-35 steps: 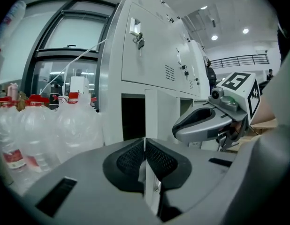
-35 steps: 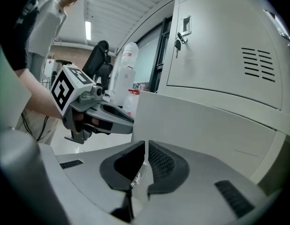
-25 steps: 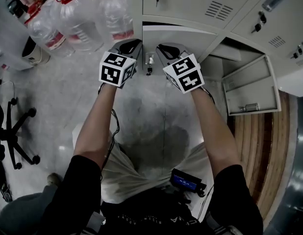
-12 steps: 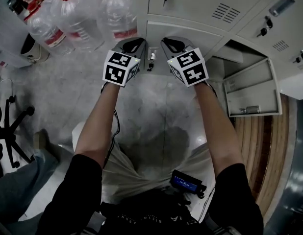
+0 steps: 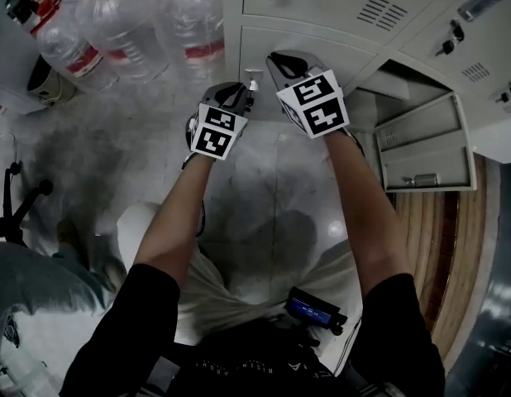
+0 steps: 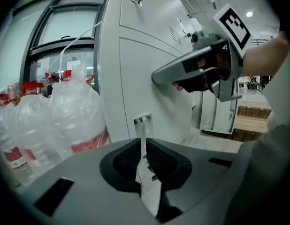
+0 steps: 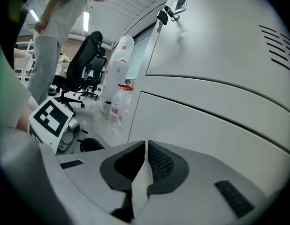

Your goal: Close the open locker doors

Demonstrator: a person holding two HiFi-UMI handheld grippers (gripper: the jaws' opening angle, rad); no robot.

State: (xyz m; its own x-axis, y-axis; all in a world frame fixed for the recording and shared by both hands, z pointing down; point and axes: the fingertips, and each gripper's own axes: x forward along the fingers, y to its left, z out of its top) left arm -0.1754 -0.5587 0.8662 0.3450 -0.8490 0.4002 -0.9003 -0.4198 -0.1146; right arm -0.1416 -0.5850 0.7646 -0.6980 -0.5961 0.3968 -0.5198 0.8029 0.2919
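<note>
The lower locker door point(image 5: 322, 48) looks flush with its frame, and a key lock point(image 5: 252, 81) sits at its left edge. My right gripper point(image 5: 280, 60) is shut with its tips against this door point(image 7: 206, 125), nothing between the jaws point(image 7: 146, 144). My left gripper point(image 5: 239, 95) is shut too and points at the lock point(image 6: 142, 121) from just in front of it; its jaws point(image 6: 144, 142) hold nothing. The right gripper point(image 6: 156, 76) also shows there, touching the door point(image 6: 131, 74). Further right, another locker door point(image 5: 425, 143) stands wide open.
Large water bottles point(image 5: 115, 31) stand against the wall left of the lockers point(image 6: 65, 116). An office chair point(image 5: 16, 213) and a person's leg point(image 5: 24, 304) are at the left. A person point(image 7: 56, 32) and a chair point(image 7: 84, 64) are behind me. Wooden flooring point(image 5: 429, 246) runs along the right.
My left gripper has drawn back toward me and shifted right, close to the lock. The right gripper stays against the door. A person has walked in at the lower left.
</note>
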